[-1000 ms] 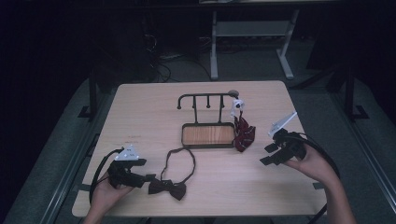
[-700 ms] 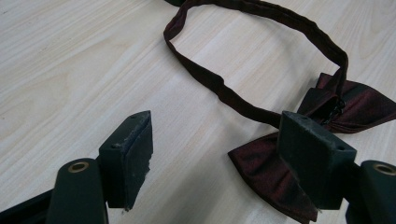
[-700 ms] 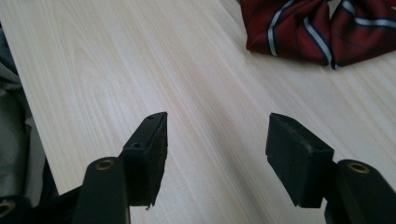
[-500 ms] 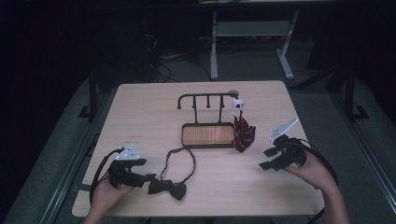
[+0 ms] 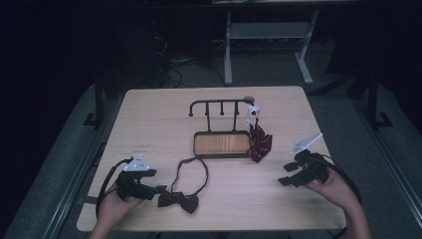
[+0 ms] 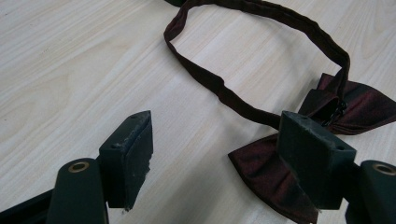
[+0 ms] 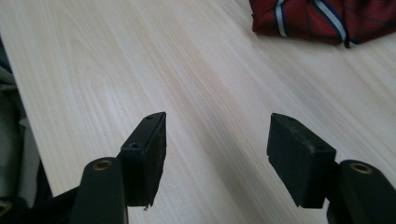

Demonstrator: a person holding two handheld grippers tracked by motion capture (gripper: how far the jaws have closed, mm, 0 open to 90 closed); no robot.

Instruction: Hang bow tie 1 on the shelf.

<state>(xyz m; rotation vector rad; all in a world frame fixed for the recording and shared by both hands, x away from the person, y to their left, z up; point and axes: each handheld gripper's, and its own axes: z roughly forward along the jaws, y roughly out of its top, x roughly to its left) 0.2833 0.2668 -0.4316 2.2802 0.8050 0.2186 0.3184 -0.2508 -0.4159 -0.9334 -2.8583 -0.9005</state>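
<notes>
A dark maroon bow tie (image 5: 178, 200) lies near the table's front edge, its strap (image 5: 191, 168) looped toward the rack. My left gripper (image 5: 155, 185) rests just left of it, jaws open. In the left gripper view the bow tie (image 6: 369, 105) sits beside and partly behind one jaw of the left gripper (image 6: 219, 158), and bare wood lies between the jaws. My right gripper (image 5: 285, 174) hovers low at the right, open and empty. In the right gripper view, the right gripper (image 7: 217, 140) points over bare wood toward a red striped tie (image 7: 322, 16).
A black hook rack (image 5: 219, 104) stands mid-table on a wood-floored tray (image 5: 221, 143). The red striped tie (image 5: 259, 142) hangs from the rack's right end, under a white tag (image 5: 253, 113), and bunches on the table. Dark floor and a table frame lie beyond the far edge.
The right hand has sunk and drawn slightly toward the near edge of the table. The left hand and the bow tie have stayed put.
</notes>
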